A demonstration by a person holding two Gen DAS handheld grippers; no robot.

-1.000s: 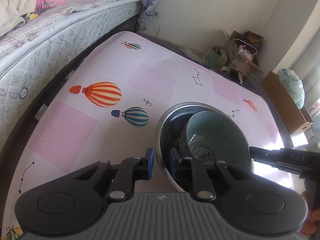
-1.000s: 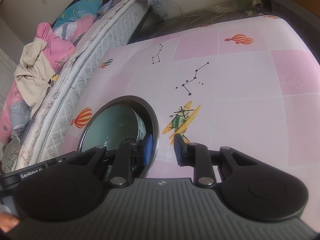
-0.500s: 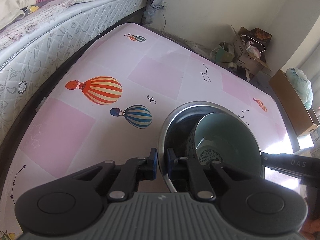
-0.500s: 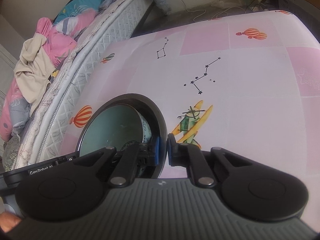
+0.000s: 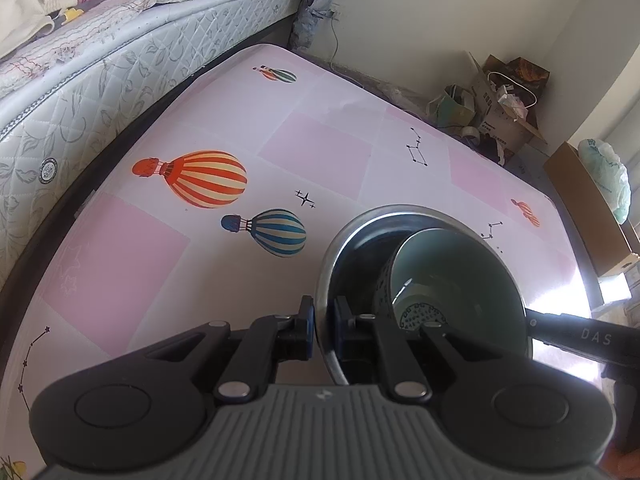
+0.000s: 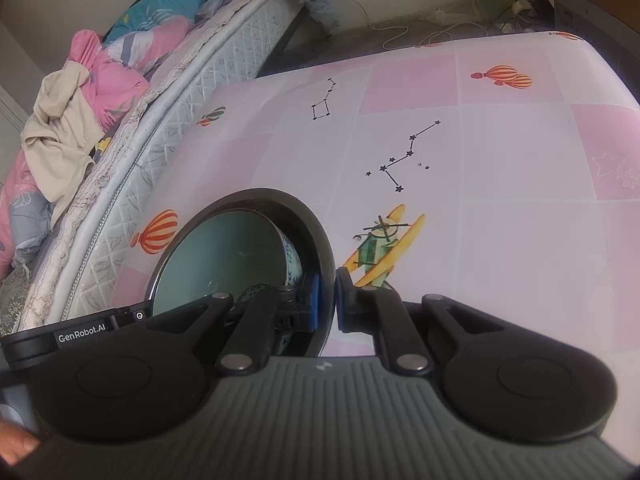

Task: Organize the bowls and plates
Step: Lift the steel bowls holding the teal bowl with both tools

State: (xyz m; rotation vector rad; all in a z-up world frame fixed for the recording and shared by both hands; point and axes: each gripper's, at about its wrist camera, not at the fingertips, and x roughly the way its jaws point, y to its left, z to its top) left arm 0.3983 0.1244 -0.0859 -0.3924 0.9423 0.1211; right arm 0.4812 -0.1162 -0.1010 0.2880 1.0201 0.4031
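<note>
A steel bowl (image 5: 360, 236) stands on the pink patterned table (image 5: 312, 148), with a pale green ceramic bowl (image 5: 460, 280) tilted inside it. My left gripper (image 5: 325, 326) is shut on the steel bowl's near left rim, one pad outside the wall and one inside. In the right wrist view the same steel bowl (image 6: 308, 216) holds the green bowl (image 6: 224, 256), and my right gripper (image 6: 327, 300) is shut on its right rim. The other gripper's black body shows at the edge of each view.
A mattress (image 5: 100, 64) with heaped clothes (image 6: 92, 92) runs along the table's left side. Cardboard boxes and bags (image 5: 504, 104) sit on the floor beyond the far edge. An open box (image 5: 588, 204) stands to the right. A fingertip (image 6: 16, 446) shows at bottom left.
Both grippers have closed onto opposite sides of the steel bowl's rim; a second ago their jaws stood slightly apart around it. The bowls have barely shifted.
</note>
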